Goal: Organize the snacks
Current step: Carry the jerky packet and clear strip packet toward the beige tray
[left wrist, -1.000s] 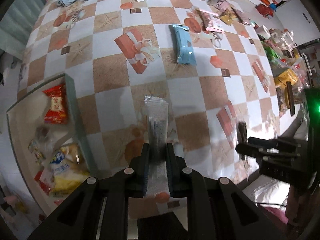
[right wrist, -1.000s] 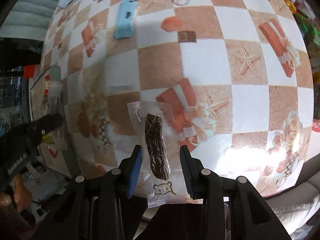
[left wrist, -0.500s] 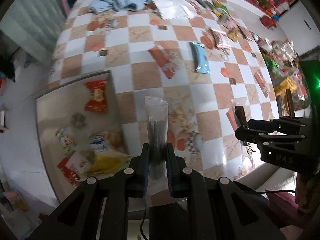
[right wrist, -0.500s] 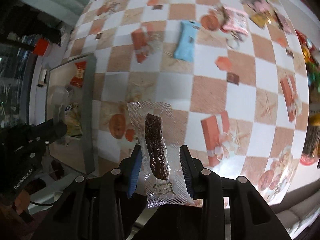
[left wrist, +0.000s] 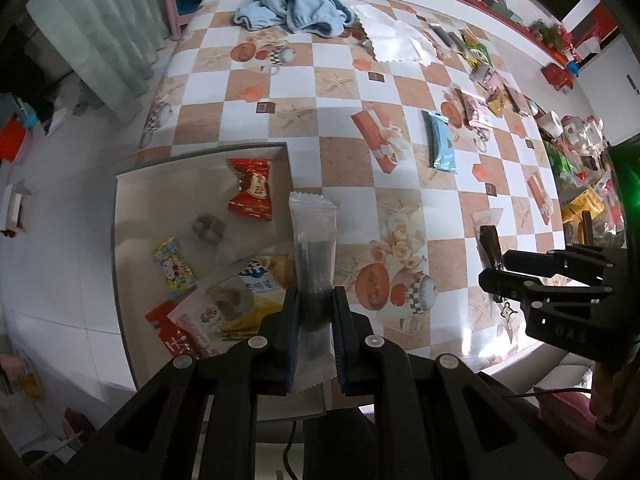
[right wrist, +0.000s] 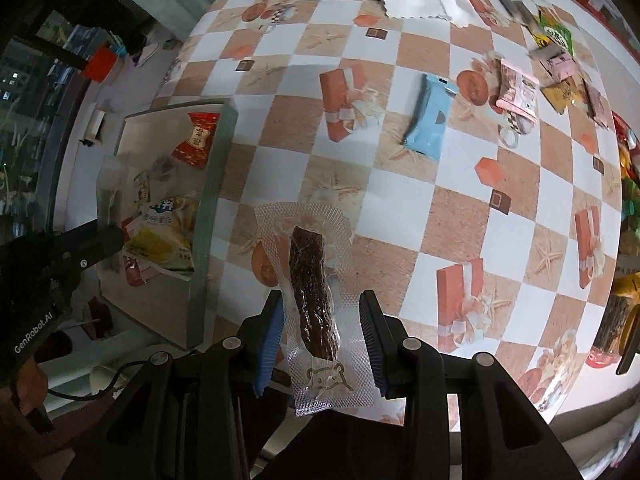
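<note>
Left wrist view showed the left gripper clamped on a clear stick packet, held above the edge of the grey bin, which held a red candy wrapper and other snacks. The right gripper pinched a vacuum-sealed dark meat stick over the checkered tablecloth. A light blue packet and a blue towel lay farther off.

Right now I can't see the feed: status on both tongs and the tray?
Left tongs shut on grey stick packet. Right tongs shut on clear jerky pouch. Tray below, part full. Nothing in the way.
</note>
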A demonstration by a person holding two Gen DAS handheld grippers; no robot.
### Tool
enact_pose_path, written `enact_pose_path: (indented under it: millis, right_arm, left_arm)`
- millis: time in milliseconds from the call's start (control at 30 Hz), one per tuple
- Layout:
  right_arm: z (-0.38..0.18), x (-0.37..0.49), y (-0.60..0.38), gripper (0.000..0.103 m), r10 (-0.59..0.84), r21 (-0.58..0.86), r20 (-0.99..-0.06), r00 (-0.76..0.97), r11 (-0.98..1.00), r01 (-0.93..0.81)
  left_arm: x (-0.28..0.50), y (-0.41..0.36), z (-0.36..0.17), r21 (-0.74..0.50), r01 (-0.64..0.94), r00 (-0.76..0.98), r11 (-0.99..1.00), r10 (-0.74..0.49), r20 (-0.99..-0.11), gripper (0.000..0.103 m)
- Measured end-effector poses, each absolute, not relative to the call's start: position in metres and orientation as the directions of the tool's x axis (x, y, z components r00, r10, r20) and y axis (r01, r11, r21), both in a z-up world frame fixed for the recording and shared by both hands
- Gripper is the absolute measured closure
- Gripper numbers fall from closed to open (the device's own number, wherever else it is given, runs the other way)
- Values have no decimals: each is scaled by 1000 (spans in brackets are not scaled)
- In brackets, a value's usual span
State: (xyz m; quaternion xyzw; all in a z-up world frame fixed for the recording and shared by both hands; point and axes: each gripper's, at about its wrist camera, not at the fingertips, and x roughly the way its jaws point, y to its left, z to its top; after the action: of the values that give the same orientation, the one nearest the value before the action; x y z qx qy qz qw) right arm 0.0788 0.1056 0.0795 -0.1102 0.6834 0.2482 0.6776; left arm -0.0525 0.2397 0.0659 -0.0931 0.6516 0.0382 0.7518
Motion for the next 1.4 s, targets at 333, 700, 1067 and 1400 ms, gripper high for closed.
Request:
enact_pose_path:
  millis: [333, 700, 1067, 1400]
  right_arm:
    - [83, 79, 110, 63, 179, 178, -983, -46, 852, -493]
    - [85, 78, 120, 63, 167, 164, -985, -41, 837, -522]
    - [85, 78, 125, 63, 163, 160, -986, -40, 835, -526]
    - [85, 77, 133, 63, 149, 147, -988, -43, 819, -555]
  left_arm:
    - [-53, 243, 67, -93, -185, 155, 978, -65, -986, 86]
    - [-57, 254, 68, -100, -230, 166, 968, -62, -984, 86]
    - [-59, 257, 68, -104, -241, 170, 965, -63, -983, 86]
    - [-59, 264, 69, -112, -266, 175, 957, -66, -982, 86]
